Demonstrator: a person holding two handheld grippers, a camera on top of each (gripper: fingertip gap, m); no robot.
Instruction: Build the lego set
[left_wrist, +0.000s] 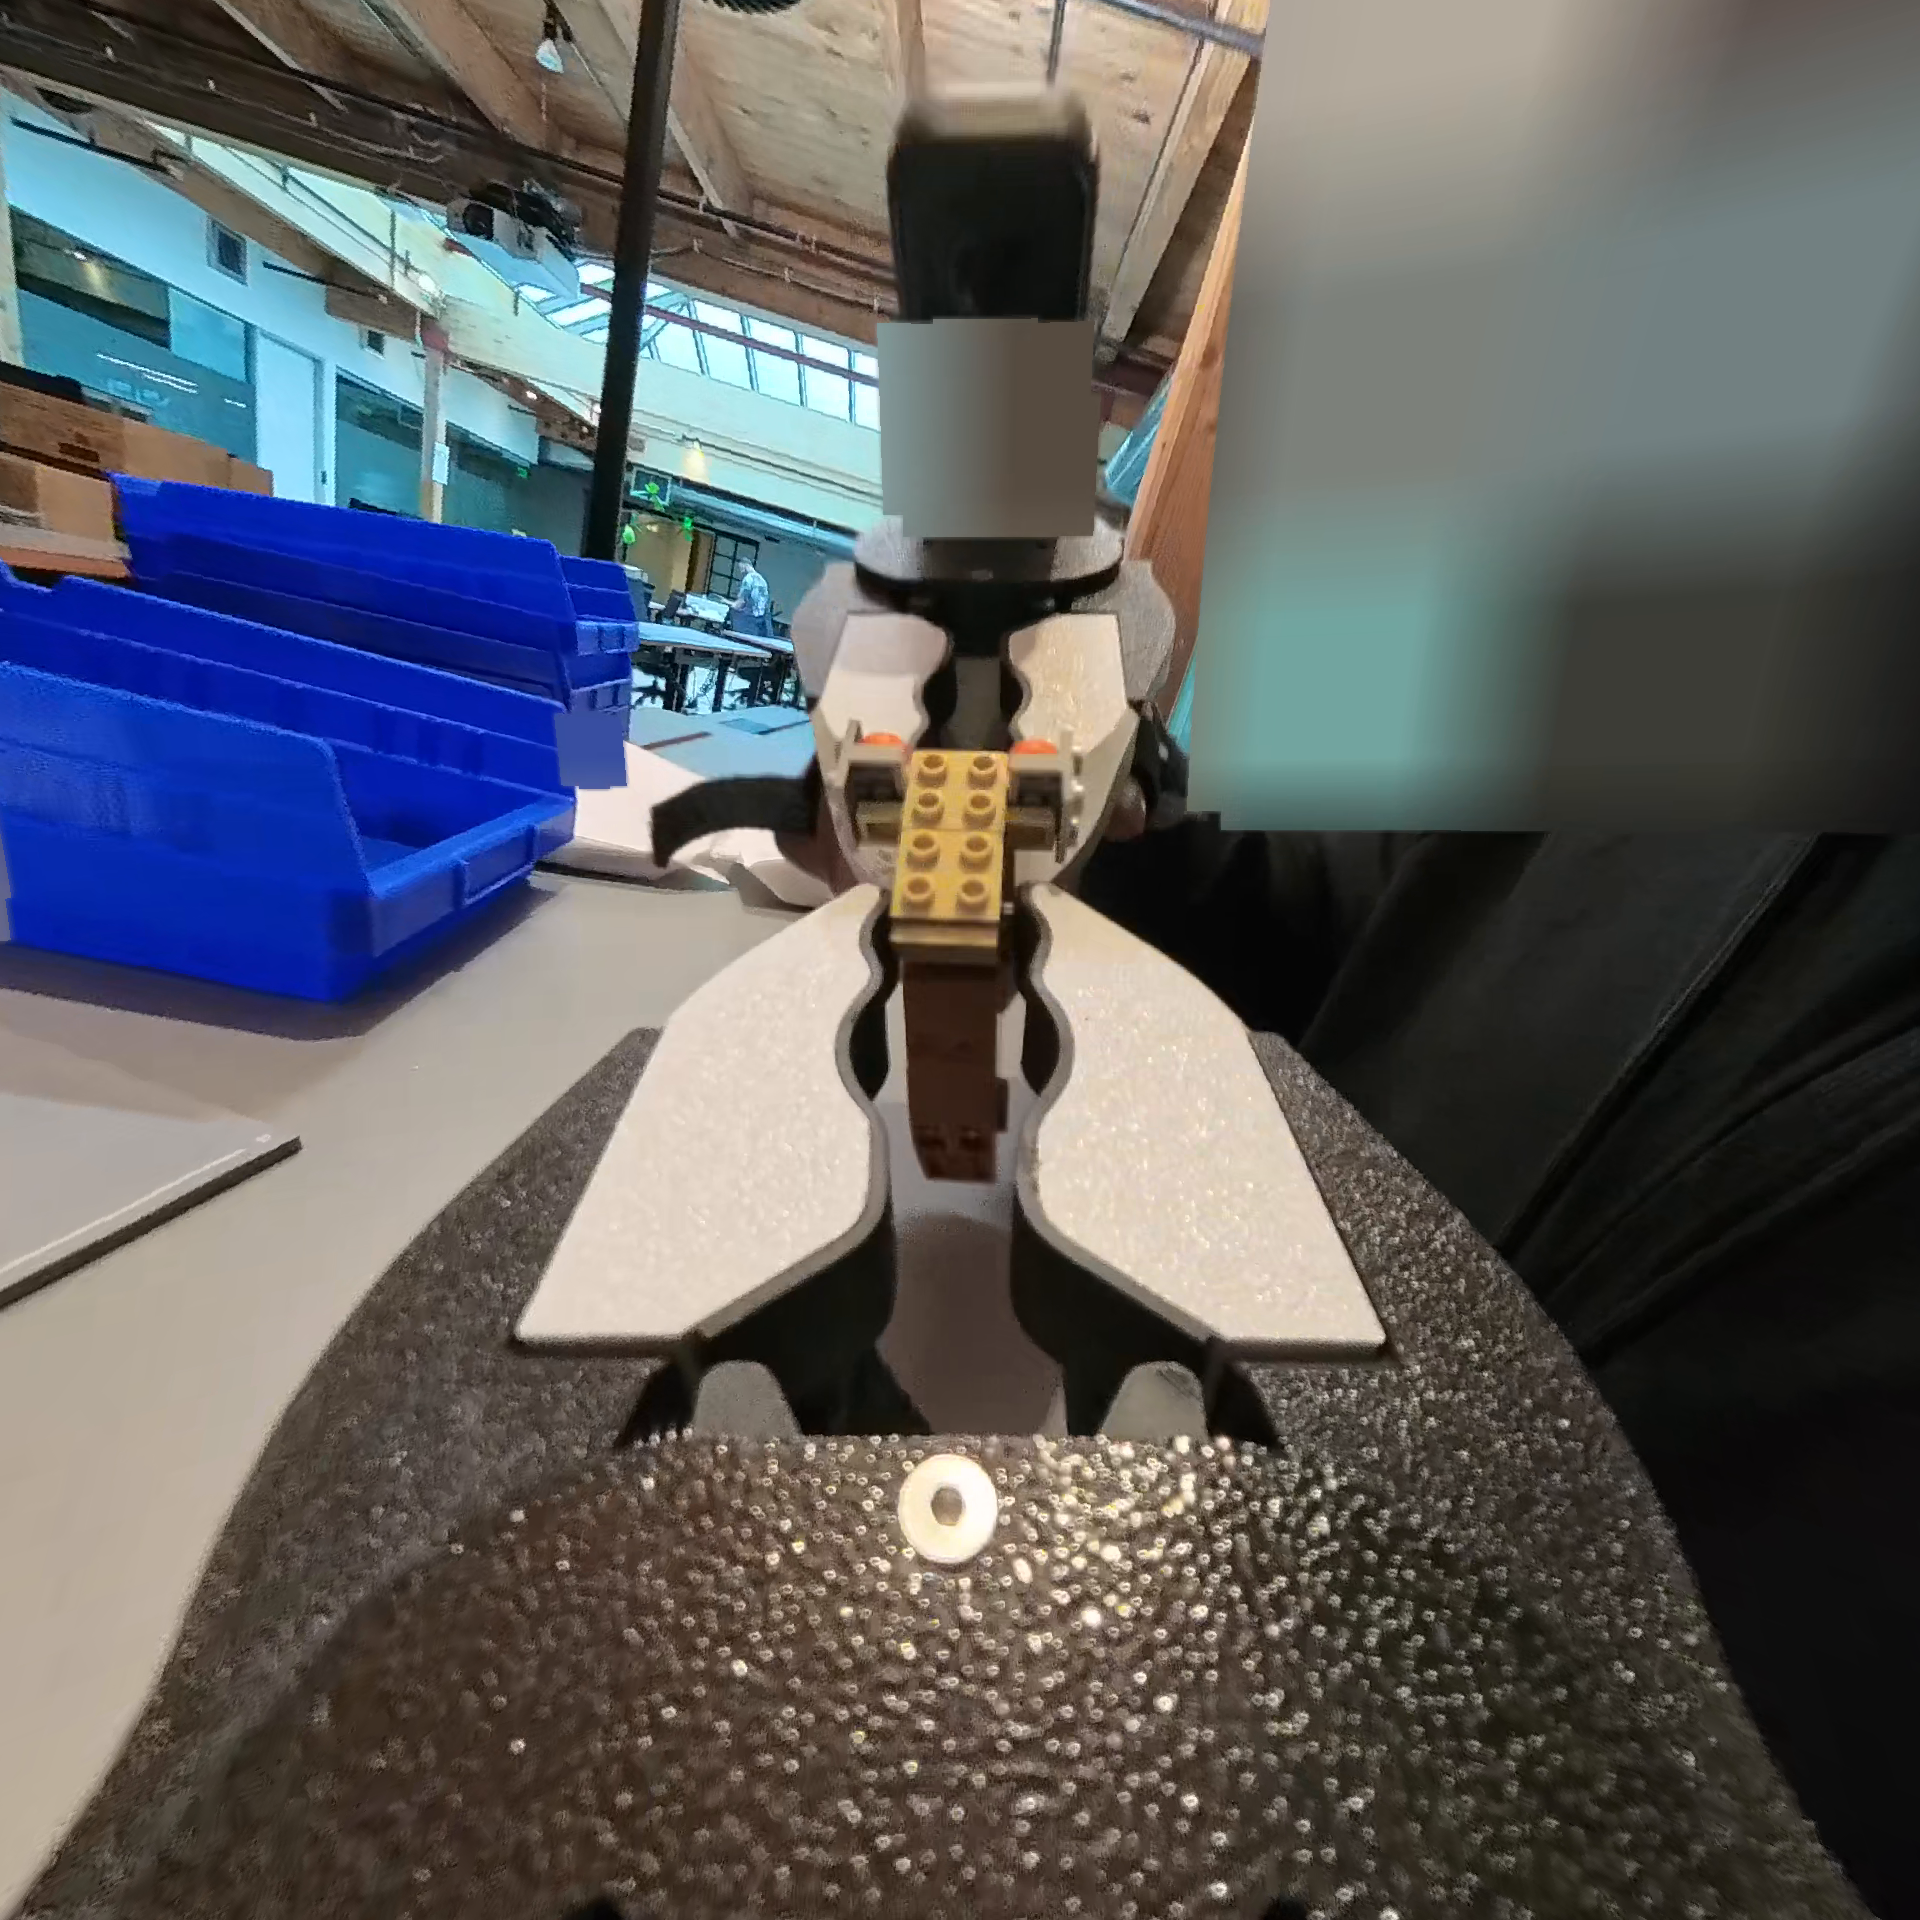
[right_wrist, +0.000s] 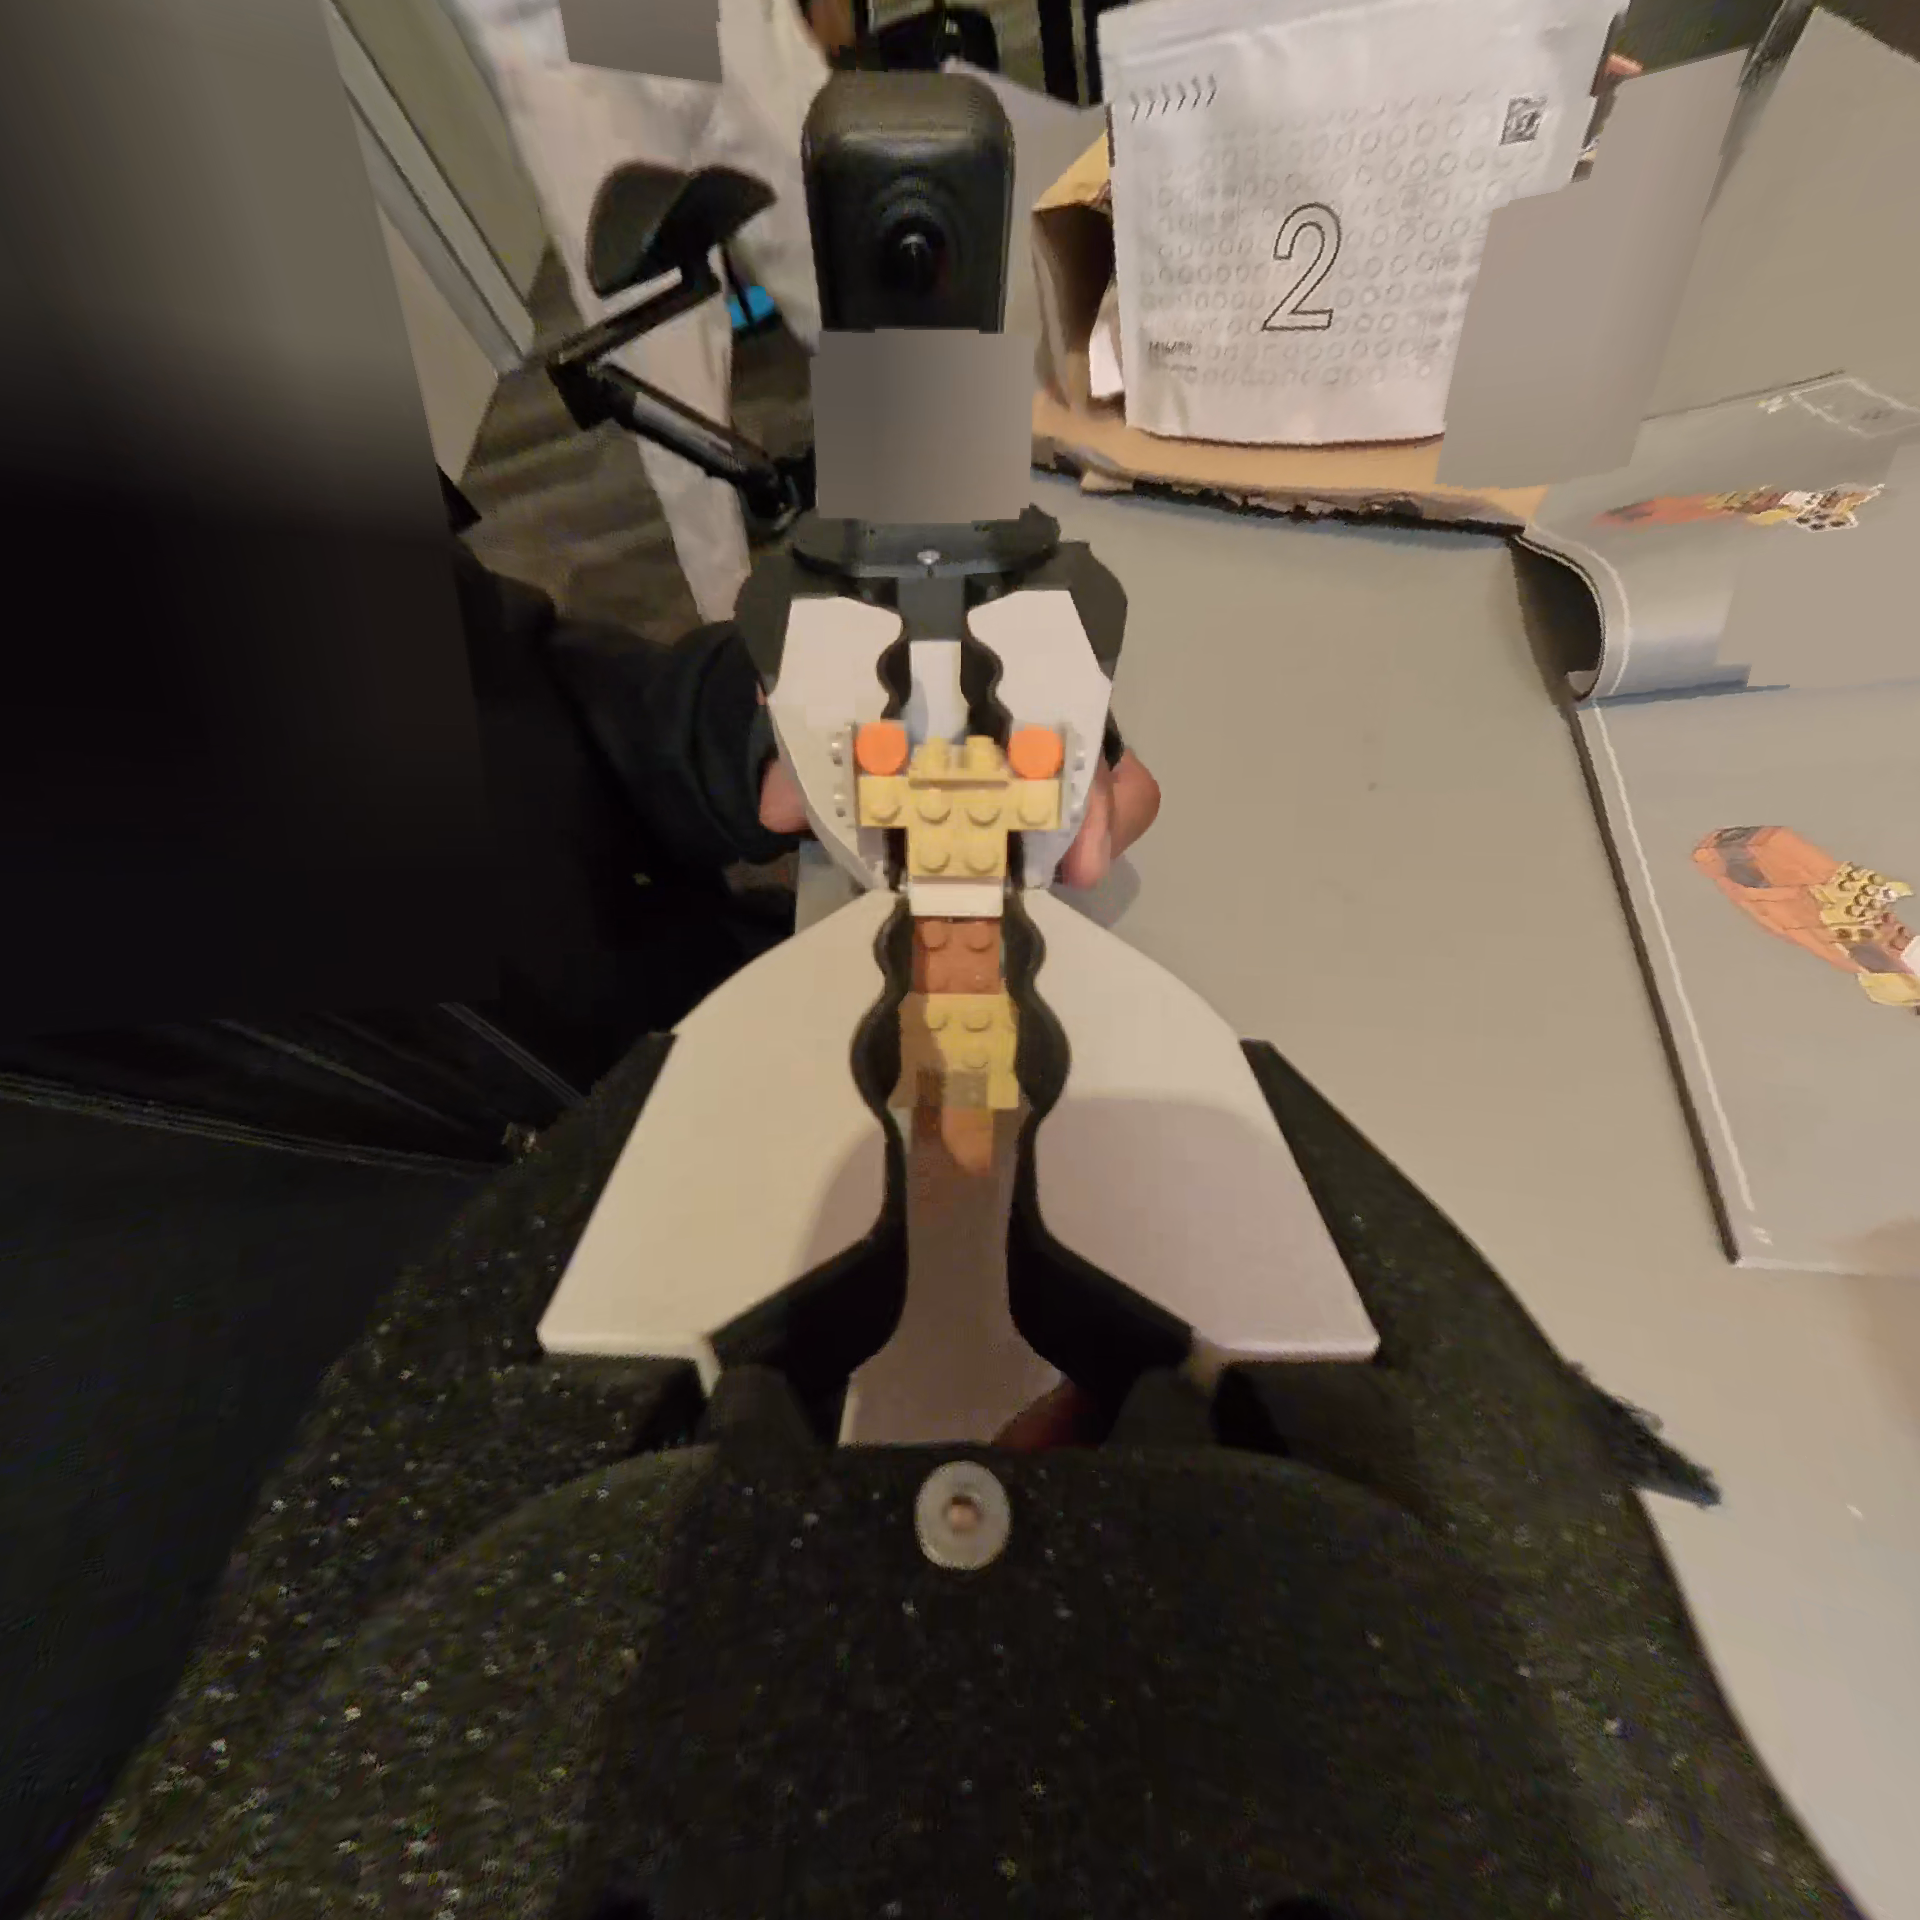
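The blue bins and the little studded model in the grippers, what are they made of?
The blue bins look like hard, slightly glossy moulded plastic, with even colour and crisp ribs. The tan and brown model also looks like plastic bricks: smooth studs, sharp edges.

The two tools meet tip to tip over the tabletop (right_wrist: 1351, 831), the lego (right_wrist: 956, 831) filling the gap between them. Blue bins (left_wrist: 260, 779) wall one side. The booklet (right_wrist: 1818, 987) and paper bag (right_wrist: 1299, 260) crowd the other; bare grey surface lies between.
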